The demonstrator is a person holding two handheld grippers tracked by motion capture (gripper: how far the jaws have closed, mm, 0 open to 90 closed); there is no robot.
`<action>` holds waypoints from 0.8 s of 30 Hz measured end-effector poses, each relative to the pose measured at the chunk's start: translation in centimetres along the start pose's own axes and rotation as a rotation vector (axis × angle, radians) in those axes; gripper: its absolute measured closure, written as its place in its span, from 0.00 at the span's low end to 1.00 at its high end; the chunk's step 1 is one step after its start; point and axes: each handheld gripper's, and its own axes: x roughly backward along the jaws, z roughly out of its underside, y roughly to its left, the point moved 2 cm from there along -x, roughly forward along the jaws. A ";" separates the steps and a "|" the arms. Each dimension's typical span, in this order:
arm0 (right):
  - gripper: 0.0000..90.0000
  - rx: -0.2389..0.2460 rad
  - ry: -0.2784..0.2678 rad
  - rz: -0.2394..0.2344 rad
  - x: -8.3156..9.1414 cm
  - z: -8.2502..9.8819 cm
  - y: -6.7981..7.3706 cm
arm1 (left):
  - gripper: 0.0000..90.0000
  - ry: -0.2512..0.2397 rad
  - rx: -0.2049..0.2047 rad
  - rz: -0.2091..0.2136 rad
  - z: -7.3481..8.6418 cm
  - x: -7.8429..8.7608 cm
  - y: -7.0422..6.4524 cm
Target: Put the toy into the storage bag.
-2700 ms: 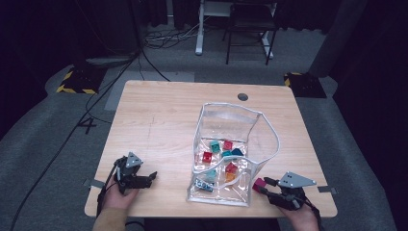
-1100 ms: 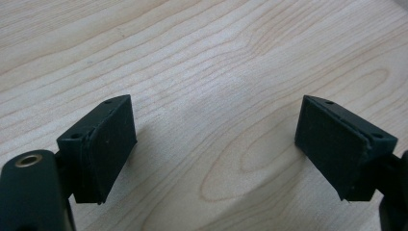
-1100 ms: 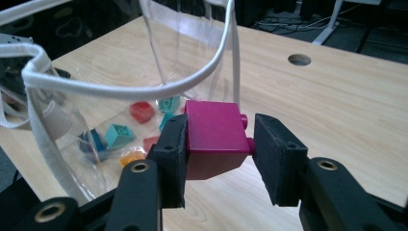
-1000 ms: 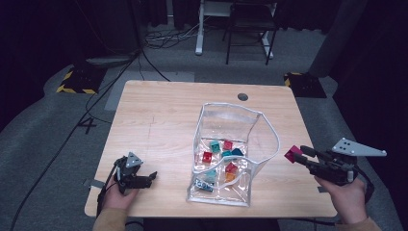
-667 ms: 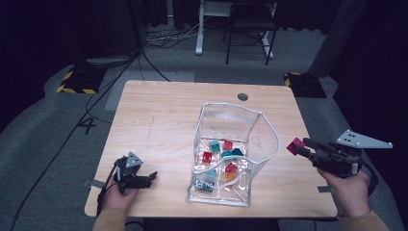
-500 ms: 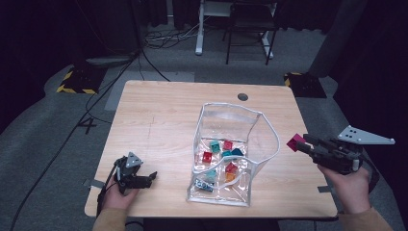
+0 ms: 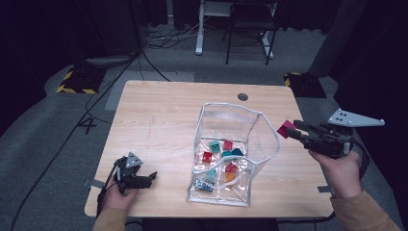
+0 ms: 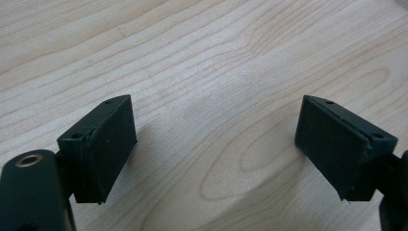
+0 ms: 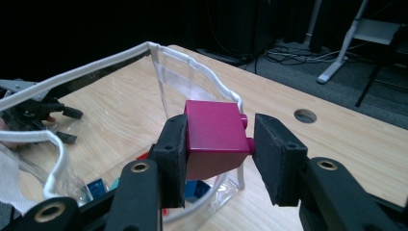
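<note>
A magenta brick (image 7: 287, 128) (image 9: 214, 137) hangs in the air just right of the clear bag, level with its white rim (image 7: 231, 107). My right gripper (image 7: 294, 132) (image 9: 219, 140) is shut on the brick, one pad flat on its side and the other against its studs. The bag (image 9: 192, 82) stands upright on the wooden table (image 7: 159, 115) and holds several small red, teal and orange bricks (image 7: 219, 154). Near the table's front left corner, my left gripper (image 7: 151, 177) (image 8: 214, 144) rests low over bare wood, open with nothing between its pads.
A round cable hole (image 7: 243, 96) (image 9: 305, 115) lies in the table behind the bag. Beyond the far edge are desk legs (image 7: 198, 33), a chair and cables on the dark floor. Bare wood stretches left of the bag.
My right gripper has lifted the magenta brick from the table's front right up beside the bag's rim, drifting up and slightly left. The left gripper has stayed put.
</note>
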 end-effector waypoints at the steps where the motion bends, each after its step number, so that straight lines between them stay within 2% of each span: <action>1: 0.63 0.004 -0.001 -0.006 -0.3 -0.3 0.1 | 0.16 0.000 0.001 0.000 0.0 0.0 0.0; 5: 0.63 0.017 -0.003 -0.032 -1.3 -1.7 0.5 | 0.16 0.001 -0.001 0.000 0.0 0.0 0.0; 9: 0.63 0.024 0.000 -0.043 -2.0 -2.3 0.8 | 0.16 0.000 0.000 0.000 0.0 0.0 0.0; 15: 0.63 0.038 0.019 -0.065 -3.9 -3.8 1.4 | 0.16 0.000 0.000 0.000 0.0 0.0 0.0; 24: 0.63 0.049 0.064 -0.095 -6.7 -4.2 2.2 | 0.16 0.000 0.000 0.000 0.0 0.0 0.0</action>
